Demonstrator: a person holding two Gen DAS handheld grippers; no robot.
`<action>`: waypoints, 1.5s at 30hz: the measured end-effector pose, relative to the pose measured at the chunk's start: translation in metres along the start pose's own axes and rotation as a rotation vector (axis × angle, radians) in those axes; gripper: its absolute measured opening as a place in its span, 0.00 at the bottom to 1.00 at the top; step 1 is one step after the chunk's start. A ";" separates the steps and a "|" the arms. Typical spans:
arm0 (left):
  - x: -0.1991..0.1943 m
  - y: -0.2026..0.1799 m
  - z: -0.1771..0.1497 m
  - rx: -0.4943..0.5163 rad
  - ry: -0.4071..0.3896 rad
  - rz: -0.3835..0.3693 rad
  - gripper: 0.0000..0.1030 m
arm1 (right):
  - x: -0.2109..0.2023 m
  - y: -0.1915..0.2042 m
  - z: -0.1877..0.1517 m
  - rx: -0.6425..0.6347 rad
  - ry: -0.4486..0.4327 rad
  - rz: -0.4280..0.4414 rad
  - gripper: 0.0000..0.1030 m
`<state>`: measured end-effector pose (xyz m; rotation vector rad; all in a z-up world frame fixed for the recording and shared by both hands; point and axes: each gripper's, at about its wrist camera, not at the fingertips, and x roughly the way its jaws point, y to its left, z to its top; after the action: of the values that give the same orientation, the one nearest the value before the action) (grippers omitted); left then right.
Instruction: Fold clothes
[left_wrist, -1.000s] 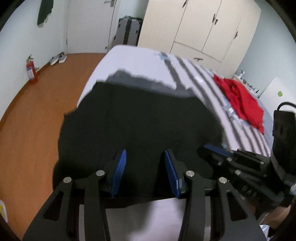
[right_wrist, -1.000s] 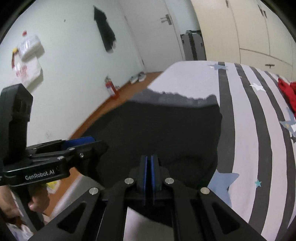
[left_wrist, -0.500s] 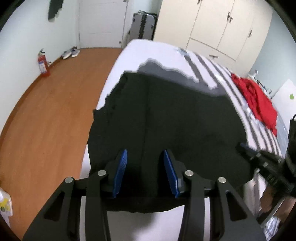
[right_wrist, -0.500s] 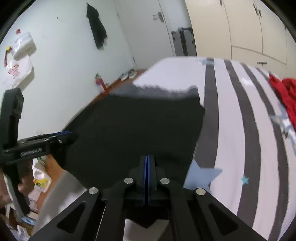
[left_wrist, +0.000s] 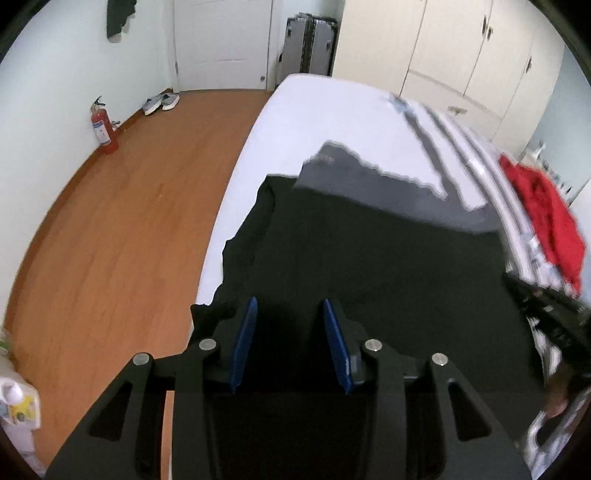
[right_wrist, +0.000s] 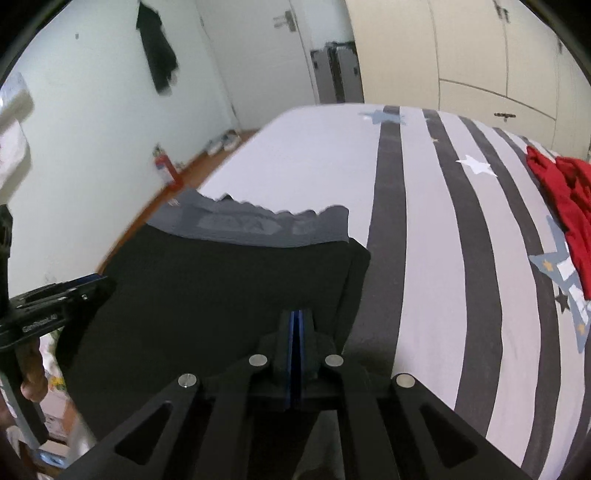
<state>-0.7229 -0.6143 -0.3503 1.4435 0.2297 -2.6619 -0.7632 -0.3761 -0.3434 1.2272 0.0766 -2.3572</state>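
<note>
The black fabric garment with a grey elastic waistband (left_wrist: 369, 251) lies spread on the striped bed cover (left_wrist: 332, 118) in the left wrist view, its waistband at twelve o'clock and its left edge rumpled near the mattress side at nine o'clock. The left gripper (left_wrist: 290, 341) stands with its blue pads well apart, released, over the near hem; whether cloth rests between them I cannot tell. A crumpled red garment (left_wrist: 546, 218) sits at three o'clock, apart from the black one. A red fire extinguisher (left_wrist: 103, 127) stands on the wooden floor at ten o'clock.

In the right wrist view the black garment (right_wrist: 221, 288) stretches toward eleven o'clock, waistband farthest. The right gripper (right_wrist: 296, 350) has its pads pressed together at the garment's near right edge, clenched seemingly on that cloth. The left gripper (right_wrist: 55, 306) shows at nine o'clock.

Judging by this, the black garment lies flat and open, with no fold visible; folding it remains, and the red garment lies unfolded as well.
</note>
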 end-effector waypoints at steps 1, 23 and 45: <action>0.000 -0.002 0.002 0.003 -0.002 0.011 0.35 | 0.000 0.000 0.002 -0.005 0.001 -0.006 0.02; -0.159 -0.054 -0.091 -0.081 -0.168 -0.052 0.81 | -0.154 -0.015 -0.063 -0.002 -0.152 -0.040 0.71; -0.431 -0.258 -0.323 -0.197 -0.318 0.208 0.99 | -0.433 -0.041 -0.256 -0.125 -0.187 0.021 0.99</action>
<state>-0.2646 -0.2929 -0.1413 0.9180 0.2853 -2.5647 -0.3778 -0.1049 -0.1630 0.9412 0.1458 -2.3976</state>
